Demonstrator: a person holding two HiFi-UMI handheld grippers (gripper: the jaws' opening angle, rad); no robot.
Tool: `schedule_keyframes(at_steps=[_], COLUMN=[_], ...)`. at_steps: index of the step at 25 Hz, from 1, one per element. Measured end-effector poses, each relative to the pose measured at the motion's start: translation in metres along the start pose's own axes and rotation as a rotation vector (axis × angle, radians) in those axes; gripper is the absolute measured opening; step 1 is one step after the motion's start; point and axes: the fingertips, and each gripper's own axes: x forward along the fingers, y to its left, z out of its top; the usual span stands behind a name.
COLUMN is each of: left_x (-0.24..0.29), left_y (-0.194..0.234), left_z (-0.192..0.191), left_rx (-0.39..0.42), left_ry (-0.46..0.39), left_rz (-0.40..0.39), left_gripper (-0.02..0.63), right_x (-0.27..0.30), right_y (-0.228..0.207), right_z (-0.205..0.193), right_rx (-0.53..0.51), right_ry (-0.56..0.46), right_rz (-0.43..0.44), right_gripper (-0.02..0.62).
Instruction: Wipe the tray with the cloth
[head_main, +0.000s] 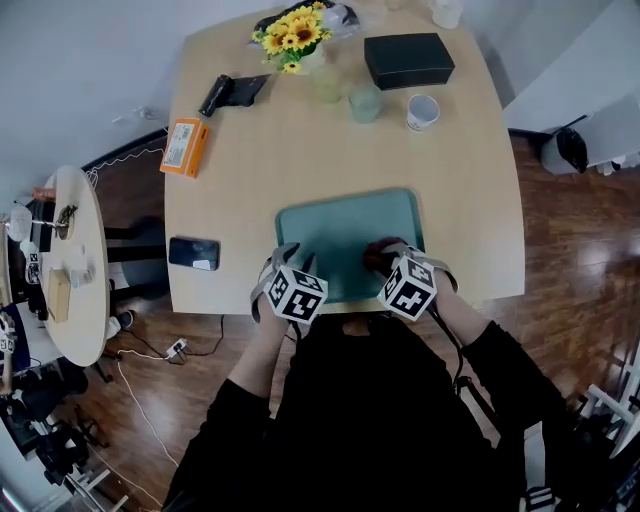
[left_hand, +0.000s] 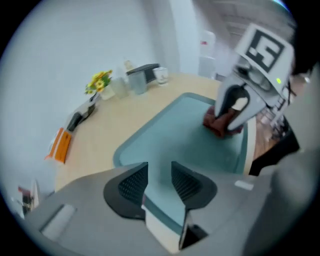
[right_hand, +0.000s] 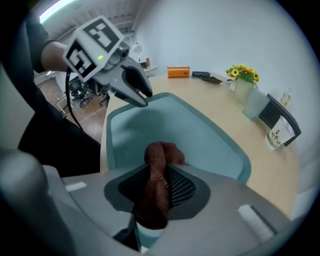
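Cloth, half buried between the clamped jaws of the right gripper, rests on the tray, its near edge hidden by both grippers; left gripper gapes empty, phone nearby

Tray is a plain flat teal. The cloth is dark maroon with a fine mesh-like weave. The counter is pale beige wood.

The left gripper and right gripper are both light grey, with black dotted-texture pads and black-and-white square markers on their cubes.

Other stuff: bright orange box, yellow sunflowers, black box, white mug, black phone. The floor is dark reddish-brown wood, and the sleeves are black.
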Motion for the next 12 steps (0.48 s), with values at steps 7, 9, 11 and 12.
schedule_keyframes(at_steps=[7, 9, 11, 12], left_x=[0.001, 0.002, 0.003, 0.003], left_y=[0.037, 0.025, 0.021, 0.021], left_z=[-0.080, -0.079, -0.076, -0.076], left_rx=[-0.424, -0.471, -0.489, -0.494], left_ry=[0.122, 0.129, 0.133, 0.134], left_rz=[-0.081, -0.151, -0.178, -0.184], left_gripper=[0.179, 0.080, 0.043, 0.041], right_x=[0.000, -0.001, -0.003, -0.005], right_y=[0.007, 0.009, 0.017, 0.024], right_z=[-0.002, -0.003, -0.006, -0.009], right_rx=[0.002, -0.012, -0.033, -0.046], right_ry=[-0.013, -0.022, -0.023, -0.019], right_rz=[-0.008, -0.002, 0.024, 0.050], right_gripper=[0.102, 0.103, 0.103, 0.103])
